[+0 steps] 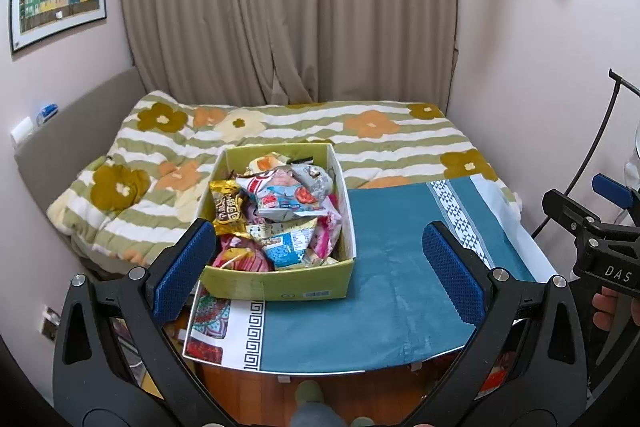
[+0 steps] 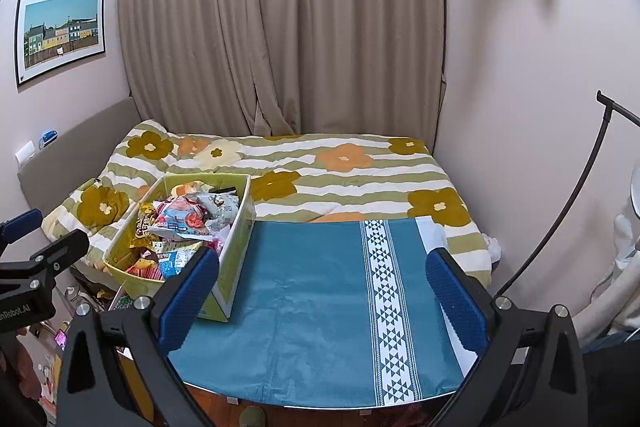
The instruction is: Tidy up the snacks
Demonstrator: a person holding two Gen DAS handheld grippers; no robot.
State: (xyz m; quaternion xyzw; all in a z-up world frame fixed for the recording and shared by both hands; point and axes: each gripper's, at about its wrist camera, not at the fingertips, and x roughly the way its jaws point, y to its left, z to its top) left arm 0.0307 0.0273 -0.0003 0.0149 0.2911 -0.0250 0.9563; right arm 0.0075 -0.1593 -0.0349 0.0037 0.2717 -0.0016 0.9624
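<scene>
A yellow-green cardboard box [image 1: 280,285] stands on the left part of a table covered with a teal cloth [image 1: 384,259]. It is heaped with several snack packets [image 1: 286,193], among them a gold packet [image 1: 228,209] on the left. The box also shows in the right wrist view [image 2: 234,251]. My left gripper [image 1: 320,263] is open and empty, held above the table's near edge with its left pad by the box's near left corner. My right gripper [image 2: 324,291] is open and empty over the teal cloth [image 2: 312,291], to the right of the box.
A bed with a striped flower quilt [image 1: 280,125] lies behind the table, beige curtains [image 1: 288,7] beyond it. A black lamp stand [image 2: 560,227] leans at the right wall. Clutter sits on the floor at the left [image 2: 60,339]. Wooden floor shows below the table edge [image 1: 340,391].
</scene>
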